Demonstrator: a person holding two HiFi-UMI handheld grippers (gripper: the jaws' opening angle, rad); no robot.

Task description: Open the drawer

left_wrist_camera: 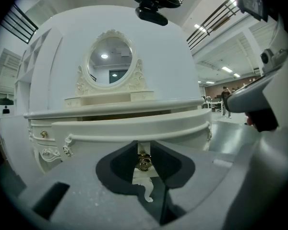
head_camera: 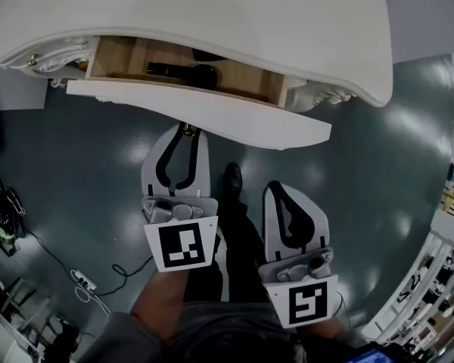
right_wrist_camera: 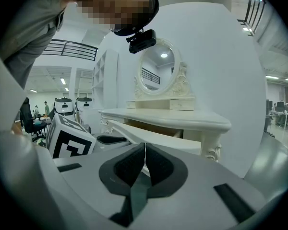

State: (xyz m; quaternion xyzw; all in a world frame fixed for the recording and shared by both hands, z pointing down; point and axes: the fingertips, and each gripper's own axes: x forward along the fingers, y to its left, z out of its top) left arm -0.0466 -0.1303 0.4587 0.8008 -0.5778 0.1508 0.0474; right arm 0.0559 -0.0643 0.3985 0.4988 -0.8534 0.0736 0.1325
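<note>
The left gripper [head_camera: 186,133] clamps the gold knob [left_wrist_camera: 143,164] of the drawer [head_camera: 212,113], which stands pulled out from the table [head_camera: 227,13]. The right gripper [head_camera: 280,189] hangs beside it, jaws together, holding nothing.

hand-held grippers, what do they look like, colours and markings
Both the left hand-held gripper and the right hand-held gripper have pale grey curved jaws with black inner lining. Each carries a white cube with black square markers. The person's sleeve is grey.
</note>
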